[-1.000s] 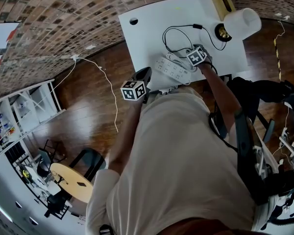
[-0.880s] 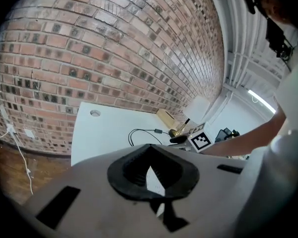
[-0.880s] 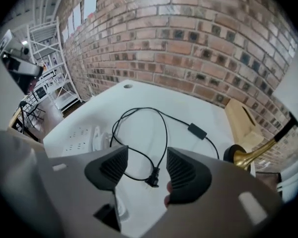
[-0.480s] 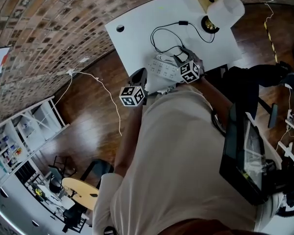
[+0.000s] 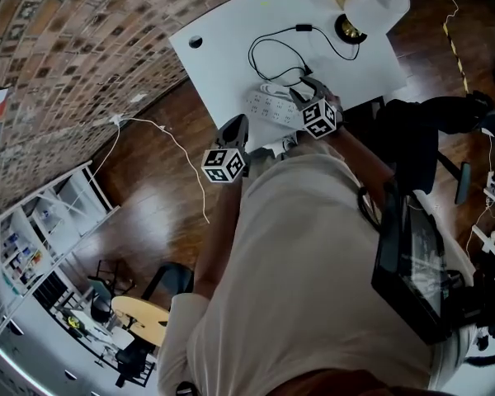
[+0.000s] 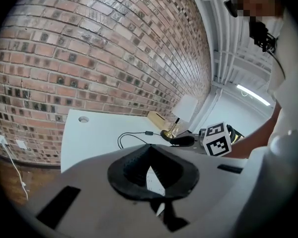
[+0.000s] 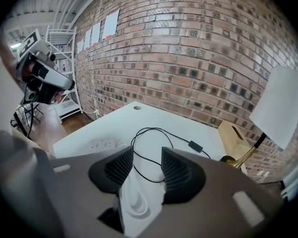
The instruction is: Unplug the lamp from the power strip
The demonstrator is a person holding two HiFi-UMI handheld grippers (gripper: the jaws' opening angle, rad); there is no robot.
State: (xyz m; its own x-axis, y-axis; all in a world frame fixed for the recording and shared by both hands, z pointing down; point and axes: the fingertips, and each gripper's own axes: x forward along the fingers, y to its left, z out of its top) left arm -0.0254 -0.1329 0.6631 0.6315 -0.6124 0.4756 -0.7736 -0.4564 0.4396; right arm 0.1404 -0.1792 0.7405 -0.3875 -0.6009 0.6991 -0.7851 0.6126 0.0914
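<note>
Hovering off the near edge of the white table (image 5: 231,44), the left gripper (image 6: 149,150) has its pads meeting at the tips with nothing clamped; a sliver of white shows through the gap behind them. Just beyond, the right gripper (image 7: 147,156) hangs over the table's front with its jaws wide apart. They have just been closing slightly, and nothing is pressed between the pads: only a coiled white cord (image 7: 134,202) and the table surface show through the gap. The power strip (image 5: 270,106) lies flat near the front edge, just left of that gripper. The lamp's black cable (image 5: 268,56) loops from that area back to the lamp (image 5: 375,5), which stands at the far right corner beside a tan box (image 7: 233,133) against the brick wall (image 7: 188,48). Whether the plug sits in the strip cannot be read. Against the frame a second ago, the right gripper has lifted off the strip's right end and drawn back toward the person; the left gripper is little changed.
</note>
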